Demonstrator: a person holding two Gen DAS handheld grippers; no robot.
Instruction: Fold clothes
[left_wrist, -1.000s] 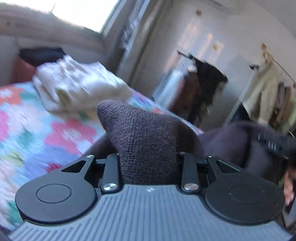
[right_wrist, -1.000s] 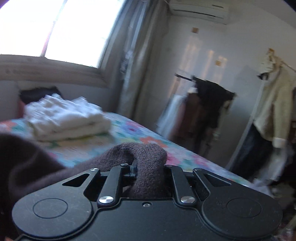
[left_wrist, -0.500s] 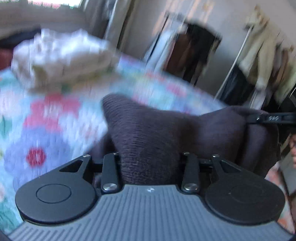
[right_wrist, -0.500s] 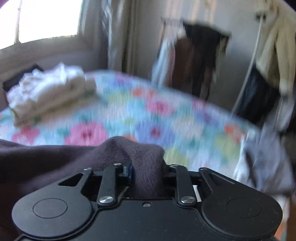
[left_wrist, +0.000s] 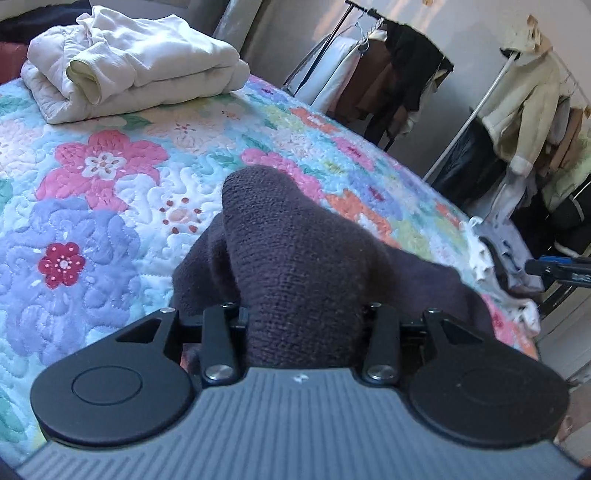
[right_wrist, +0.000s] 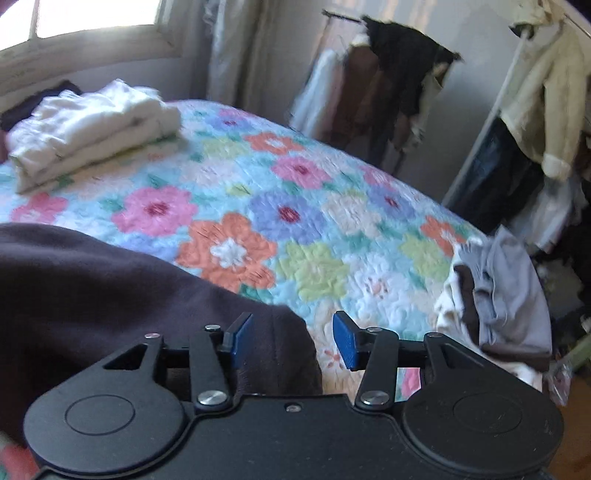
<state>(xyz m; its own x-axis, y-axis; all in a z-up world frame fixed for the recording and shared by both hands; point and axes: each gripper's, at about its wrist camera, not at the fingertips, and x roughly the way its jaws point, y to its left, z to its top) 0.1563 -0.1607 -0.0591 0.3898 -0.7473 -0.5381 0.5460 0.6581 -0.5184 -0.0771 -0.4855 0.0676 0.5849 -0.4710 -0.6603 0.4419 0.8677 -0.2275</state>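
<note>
A dark purple knit garment bulges up between the fingers of my left gripper, which is shut on a thick fold of it just above the floral quilt. In the right wrist view the same garment lies spread on the quilt to the left. My right gripper is open, its blue pads apart, with the garment's edge lying loose between them. The right gripper's tip shows at the left view's right edge.
A folded cream padded jacket lies at the far side of the bed, also in the right wrist view. A grey and white clothes heap sits at the bed's right edge. Clothes racks stand beyond by the wall.
Both grippers have dropped toward the quilt with the garment. My right gripper has opened and let go of the garment, which now lies on the bed. The left stays shut.
</note>
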